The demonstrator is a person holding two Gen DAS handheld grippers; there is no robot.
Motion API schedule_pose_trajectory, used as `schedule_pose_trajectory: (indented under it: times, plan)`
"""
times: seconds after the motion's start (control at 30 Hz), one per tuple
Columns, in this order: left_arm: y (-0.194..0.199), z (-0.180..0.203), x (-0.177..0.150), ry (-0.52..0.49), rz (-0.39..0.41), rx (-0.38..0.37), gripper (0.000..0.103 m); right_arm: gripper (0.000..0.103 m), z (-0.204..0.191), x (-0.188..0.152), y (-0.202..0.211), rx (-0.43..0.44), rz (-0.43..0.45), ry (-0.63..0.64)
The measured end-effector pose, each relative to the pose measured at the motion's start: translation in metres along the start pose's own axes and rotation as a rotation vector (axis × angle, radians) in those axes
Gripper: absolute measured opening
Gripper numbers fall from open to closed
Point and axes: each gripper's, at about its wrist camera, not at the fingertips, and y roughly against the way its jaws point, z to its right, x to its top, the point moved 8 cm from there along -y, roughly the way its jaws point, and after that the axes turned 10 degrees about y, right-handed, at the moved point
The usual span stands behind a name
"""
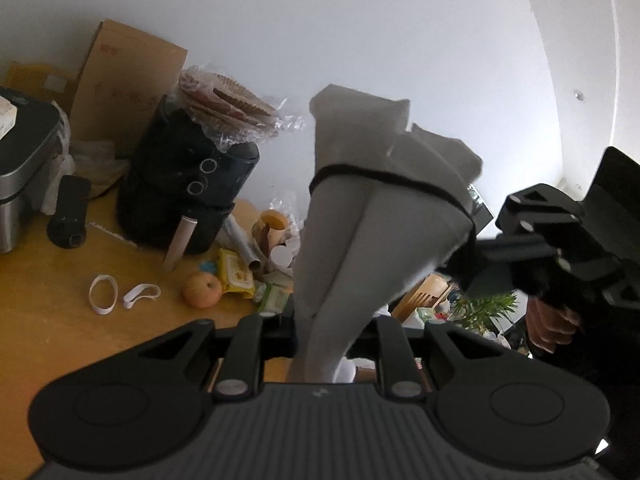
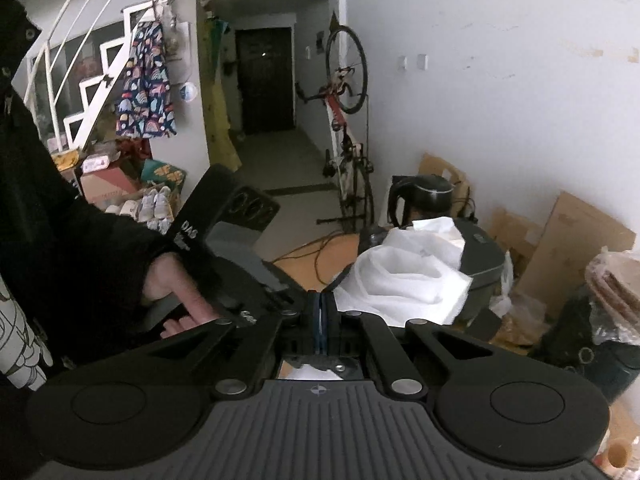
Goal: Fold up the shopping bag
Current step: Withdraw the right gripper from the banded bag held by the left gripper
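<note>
- Above the cluttered yellow table (image 1: pixel 48 320), we see the left gripper (image 1: pixel 320 344) clamped on the grey shopping bag (image 1: pixel 360 216), whose bunched top stands upright against the white wall.
- The fabric hides the left fingertips.
- The right gripper (image 2: pixel 321 320) has its pads together, seemingly pinching the bag's black strap, though we cannot be sure.
- An apple (image 1: pixel 202 289) lies near, beside an air fryer (image 1: pixel 180 196).

Grey shopping bag (image 1: pixel 352 216), black-trimmed, hangs bunched upright, seemingly held aloft.

Lived-in home, staircase (image 2: pixel 92 68), hallway bicycle (image 2: pixel 348 120), air fryer (image 1: pixel 180 196)
</note>
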Motion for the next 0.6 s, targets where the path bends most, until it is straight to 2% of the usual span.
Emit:
schedule_pose_trajectory:
  times: [0.17,0.43,0.6]
  plan:
    - [-0.008,0.007,-0.004,-0.084,-0.016,0.048,0.018,0.001,-0.01,0.002,-0.006,0.024,-0.004,0.009]
    - [-0.003,0.002,0.002,-0.038,0.013,0.008,0.019,0.001,-0.01,-0.001,-0.004,0.027,-0.018,-0.016]
    - [-0.001,0.001,0.002,-0.022,0.015,-0.049,0.019,0.001,-0.001,-0.006,0.001,0.023,-0.037,-0.052]
